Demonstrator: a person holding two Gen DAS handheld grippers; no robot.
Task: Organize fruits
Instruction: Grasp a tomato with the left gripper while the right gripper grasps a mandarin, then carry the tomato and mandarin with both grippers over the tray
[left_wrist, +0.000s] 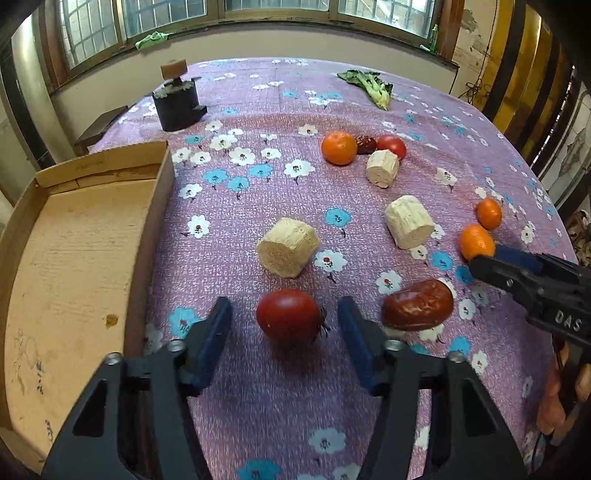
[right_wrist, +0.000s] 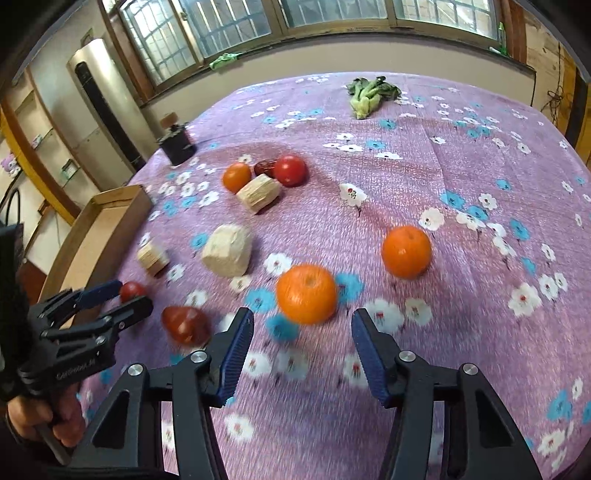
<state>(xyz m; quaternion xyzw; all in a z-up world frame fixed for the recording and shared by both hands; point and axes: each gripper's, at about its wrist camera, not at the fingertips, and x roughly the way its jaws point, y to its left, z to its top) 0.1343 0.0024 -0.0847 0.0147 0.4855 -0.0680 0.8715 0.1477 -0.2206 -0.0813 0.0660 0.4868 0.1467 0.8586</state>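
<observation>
A red tomato (left_wrist: 290, 317) lies on the flowered purple cloth between the fingers of my left gripper (left_wrist: 284, 312), which is open, with a gap on each side of the fruit. To its right lies a dark red date (left_wrist: 417, 304). My right gripper (right_wrist: 301, 323) is also open, and an orange (right_wrist: 306, 293) sits just ahead of its tips, untouched. In the left wrist view that orange (left_wrist: 476, 242) shows beside the right gripper's blue fingertip (left_wrist: 513, 254). The right wrist view shows the left gripper (right_wrist: 122, 295) straddling the tomato (right_wrist: 131, 290).
An open cardboard tray (left_wrist: 74, 240) sits at the table's left edge. Pale cut chunks (left_wrist: 288, 247) (left_wrist: 408, 225) (left_wrist: 382, 168) lie mid-table. Further back are an orange (left_wrist: 338, 147), a tomato (left_wrist: 391, 146), leafy greens (left_wrist: 369, 86) and a dark jar (left_wrist: 177, 107). Another orange (right_wrist: 406, 251) lies to the right.
</observation>
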